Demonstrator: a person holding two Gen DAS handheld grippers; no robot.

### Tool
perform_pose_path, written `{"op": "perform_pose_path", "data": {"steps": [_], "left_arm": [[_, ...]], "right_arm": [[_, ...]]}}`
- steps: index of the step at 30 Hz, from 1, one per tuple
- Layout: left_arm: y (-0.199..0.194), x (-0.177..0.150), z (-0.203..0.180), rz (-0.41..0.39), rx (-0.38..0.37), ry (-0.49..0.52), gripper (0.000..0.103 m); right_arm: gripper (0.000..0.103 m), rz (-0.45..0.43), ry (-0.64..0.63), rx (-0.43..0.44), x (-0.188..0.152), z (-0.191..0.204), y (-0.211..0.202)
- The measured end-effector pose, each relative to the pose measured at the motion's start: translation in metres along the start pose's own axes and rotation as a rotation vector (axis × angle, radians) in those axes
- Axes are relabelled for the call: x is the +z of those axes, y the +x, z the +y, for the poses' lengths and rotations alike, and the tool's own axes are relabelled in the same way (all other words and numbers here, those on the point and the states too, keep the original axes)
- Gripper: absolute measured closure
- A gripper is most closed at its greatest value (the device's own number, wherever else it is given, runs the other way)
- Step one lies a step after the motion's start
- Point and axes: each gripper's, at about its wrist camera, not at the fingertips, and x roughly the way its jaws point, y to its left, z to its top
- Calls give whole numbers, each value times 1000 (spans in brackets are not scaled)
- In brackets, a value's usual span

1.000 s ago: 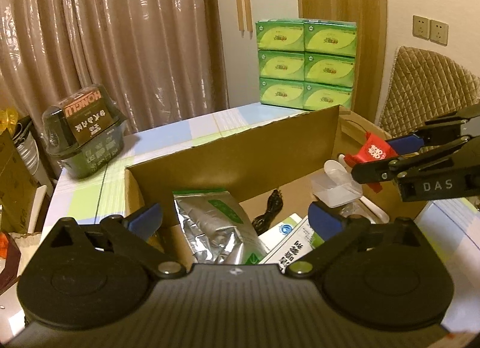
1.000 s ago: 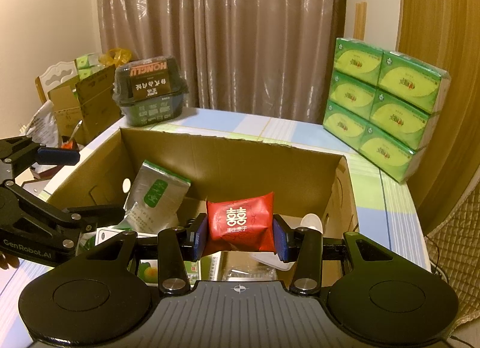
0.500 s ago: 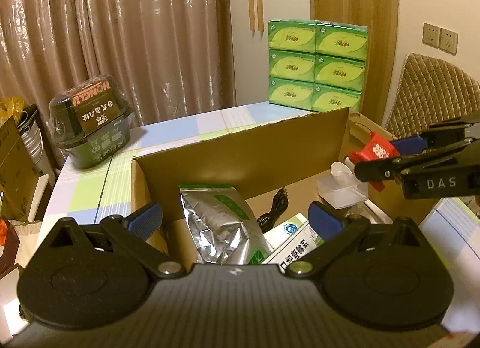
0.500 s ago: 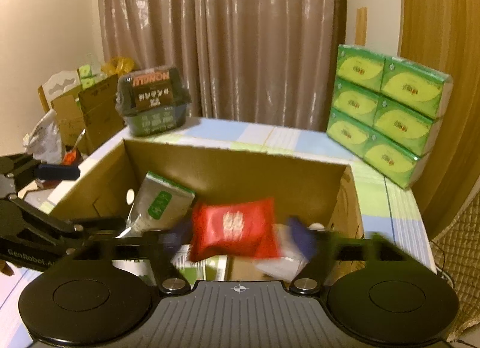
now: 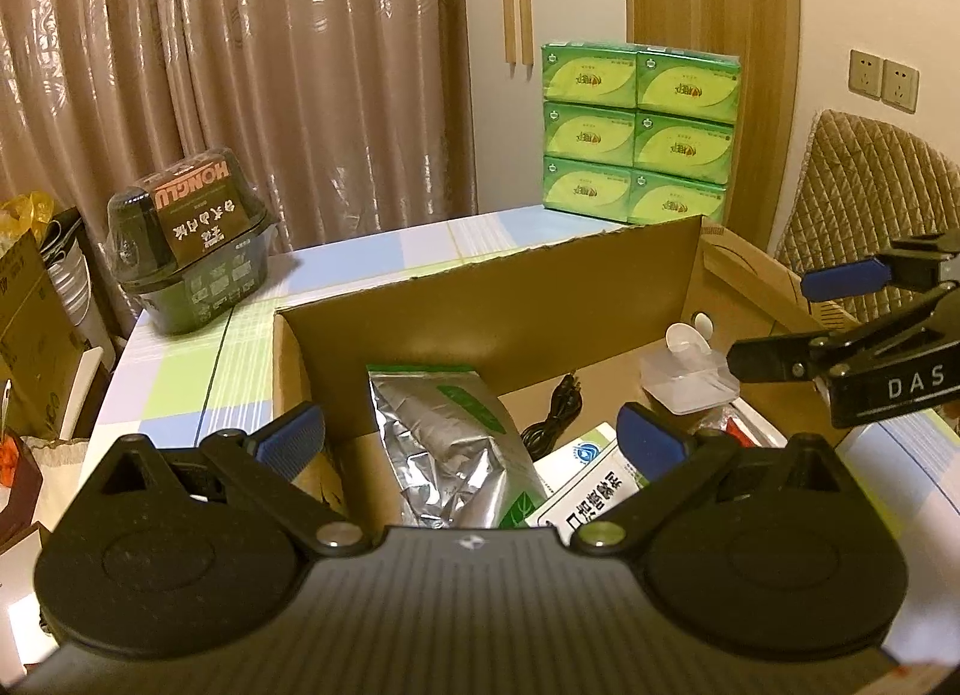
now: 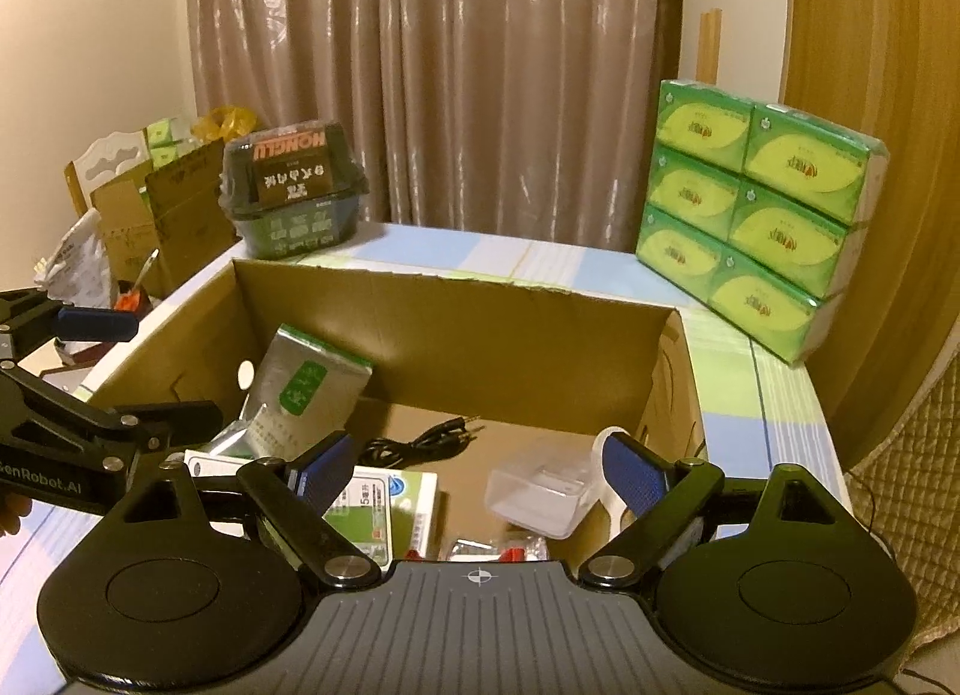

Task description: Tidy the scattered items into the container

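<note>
An open cardboard box [image 5: 492, 305] [image 6: 456, 329] stands on the table. Inside lie a silver pouch with a green label [image 5: 456, 443] [image 6: 300, 395], a black cable [image 5: 555, 407] [image 6: 420, 443], a white-green carton [image 5: 591, 485] [image 6: 378, 509] and a clear plastic tub [image 5: 690, 383] [image 6: 540, 491]. A sliver of the red packet [image 6: 516, 552] shows at the box floor. My left gripper [image 5: 471, 434] is open and empty over the box's near edge. My right gripper [image 6: 480, 464] is open and empty above the box; it also shows in the left wrist view [image 5: 798, 320].
A dark food container [image 5: 192, 239] [image 6: 294, 191] sits at the table's far left. A stack of green tissue packs [image 5: 636, 131] [image 6: 756, 239] stands at the far right. A padded chair [image 5: 864, 197] is right of the table. Cardboard boxes [image 6: 150, 209] stand left of it.
My right gripper opened and let go of the red packet, which dropped into the box. The left gripper stayed open and lifted slightly.
</note>
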Motion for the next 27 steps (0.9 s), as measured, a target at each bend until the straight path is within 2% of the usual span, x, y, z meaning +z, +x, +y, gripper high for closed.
{"op": "perform_pose_path", "data": {"steps": [8, 13, 16, 27], "left_arm": [[-6, -4, 2, 7, 4, -17, 1], [-13, -7, 5, 15, 16, -41, 1], [-20, -9, 8, 14, 16, -66, 1], [-64, -23, 13, 30, 40, -154, 1]], "right_arm": [[15, 10, -5, 0, -1, 5, -3], [5, 7, -3, -8, -2, 9, -10], [2, 5, -1, -14, -2, 12, -17], [2, 24, 18, -30, -11, 27, -55]]}}
